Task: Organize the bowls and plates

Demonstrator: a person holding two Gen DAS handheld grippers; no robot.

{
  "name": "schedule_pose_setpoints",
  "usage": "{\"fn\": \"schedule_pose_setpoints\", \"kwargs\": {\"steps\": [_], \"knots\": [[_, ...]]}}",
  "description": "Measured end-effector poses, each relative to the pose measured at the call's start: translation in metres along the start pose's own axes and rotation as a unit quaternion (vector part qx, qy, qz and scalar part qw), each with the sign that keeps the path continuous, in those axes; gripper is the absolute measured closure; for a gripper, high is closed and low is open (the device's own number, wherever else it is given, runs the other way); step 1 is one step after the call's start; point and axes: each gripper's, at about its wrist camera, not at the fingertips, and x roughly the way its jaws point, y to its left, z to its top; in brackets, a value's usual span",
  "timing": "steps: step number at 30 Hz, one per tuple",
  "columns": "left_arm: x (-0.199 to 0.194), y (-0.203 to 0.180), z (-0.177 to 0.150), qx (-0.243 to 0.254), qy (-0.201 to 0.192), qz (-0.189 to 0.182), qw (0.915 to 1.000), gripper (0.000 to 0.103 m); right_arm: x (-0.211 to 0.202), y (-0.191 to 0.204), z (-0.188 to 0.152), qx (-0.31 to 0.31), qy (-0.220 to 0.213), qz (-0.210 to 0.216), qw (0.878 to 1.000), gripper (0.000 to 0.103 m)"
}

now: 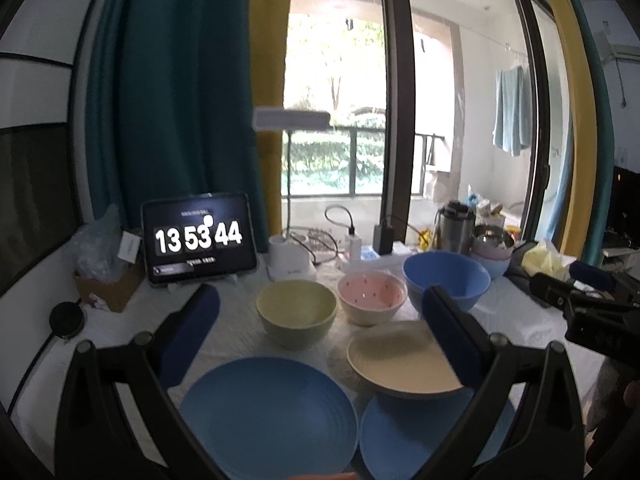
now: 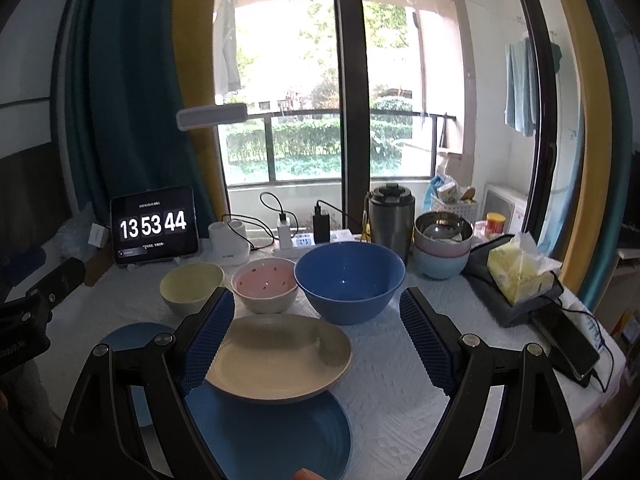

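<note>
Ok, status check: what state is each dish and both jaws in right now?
Left gripper: jaws open, empty.
Right gripper: jaws open, empty.
Beige round plate: resting partly on a blue ribbed plate.
Second blue ribbed plate: flat, bare.
Pale yellow bowl: upright, empty.
Pink speckled bowl: upright, empty.
Large blue bowl: upright, empty.

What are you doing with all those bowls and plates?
Someone is tidying dishes on a table, holding a two-finger gripper in each hand. Both the left gripper and the right gripper are open and holding nothing right now. In front sit a green bowl, a pink bowl and a big blue bowl in a row. Closer in, a cream plate lies partly on top of a blue plate, with another blue plate beside them.
</note>
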Motion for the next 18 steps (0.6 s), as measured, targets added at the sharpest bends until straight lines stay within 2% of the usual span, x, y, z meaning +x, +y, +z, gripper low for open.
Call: {"fn": "schedule_pose_setpoints", "kwargs": {"steps": [8,18], "knots": [[0.041,-0.013,-0.016,0.002,0.067,-0.011,0.9977,0.001,0.033,-0.009,-0.012,0.01,0.039,0.005,0.999,0.016],[0.088,-0.031,-0.035,0.015,0.136,-0.026,0.9902,0.001,0.071,-0.026,-0.024,0.029,0.084,-0.001,0.996,0.016]]}}
